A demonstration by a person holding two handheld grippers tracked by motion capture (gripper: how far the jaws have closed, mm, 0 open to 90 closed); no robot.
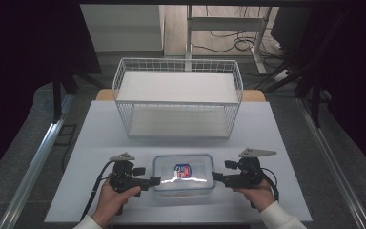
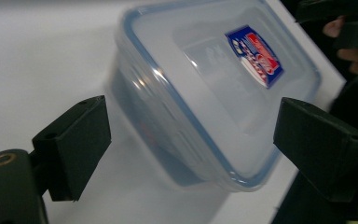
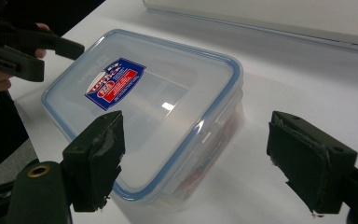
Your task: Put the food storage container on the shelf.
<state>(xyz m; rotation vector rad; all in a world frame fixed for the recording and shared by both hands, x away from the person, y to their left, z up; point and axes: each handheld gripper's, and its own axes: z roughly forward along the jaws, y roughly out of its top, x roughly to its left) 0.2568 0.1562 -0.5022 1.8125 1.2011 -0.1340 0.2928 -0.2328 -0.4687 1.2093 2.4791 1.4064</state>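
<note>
The left gripper (image 1: 155, 181) and right gripper (image 1: 215, 177) both have jaws wide open, holding nothing, beside the plastic container (image 1: 183, 179)

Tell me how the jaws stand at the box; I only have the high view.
Observer: The left gripper is open, its jaws straddling the near end of the plastic container without touching.
Operator: Report the right one.
Observer: The right gripper is open too, jaws astride the container's end wall, not clamped.
Operator: Check the lid.
Observer: The blue-rimmed lid sits flat, and a side latch looks folded down.
</note>
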